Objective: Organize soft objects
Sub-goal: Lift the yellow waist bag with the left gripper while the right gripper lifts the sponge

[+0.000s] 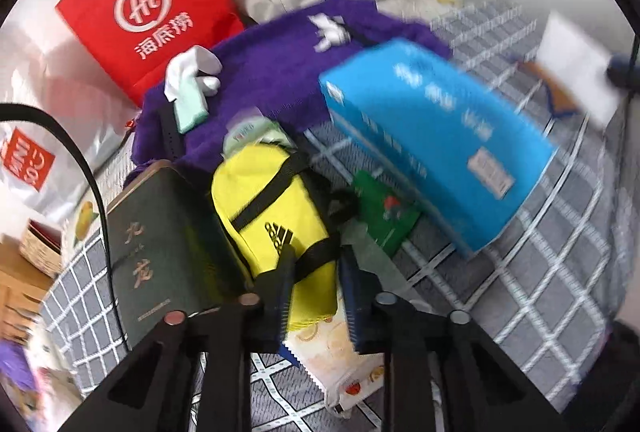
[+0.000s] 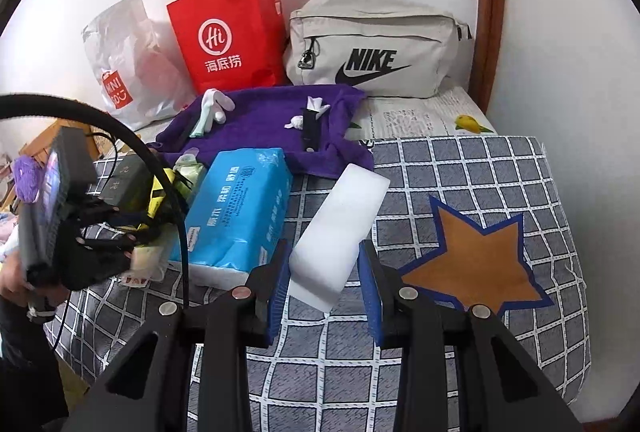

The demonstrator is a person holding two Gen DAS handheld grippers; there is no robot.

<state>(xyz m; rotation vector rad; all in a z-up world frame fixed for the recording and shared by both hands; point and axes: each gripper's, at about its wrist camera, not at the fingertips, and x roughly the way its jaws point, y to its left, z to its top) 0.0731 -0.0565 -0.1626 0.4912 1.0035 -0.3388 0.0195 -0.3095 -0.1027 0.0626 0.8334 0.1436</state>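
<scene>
A white foam block [image 2: 340, 228] lies on the checked bedspread [image 2: 500, 167], its near end between the open fingers of my right gripper [image 2: 324, 288], which do not touch it. A blue tissue pack [image 2: 240, 207] lies to its left; it also shows in the left wrist view [image 1: 436, 139]. My left gripper [image 1: 316, 296] is open around the near end of a yellow Adidas pouch [image 1: 280, 224], above a pale snack packet [image 1: 340, 360]. A purple towel [image 2: 264, 123] with white socks [image 2: 216, 103] lies behind.
A dark green box [image 1: 160, 248] stands left of the yellow pouch, a green packet [image 1: 384, 211] to its right. A red paper bag [image 2: 232, 31], a white plastic bag [image 2: 128, 63] and a beige Nike bag [image 2: 376, 47] line the wall. An orange star patch [image 2: 476, 260] lies to the right.
</scene>
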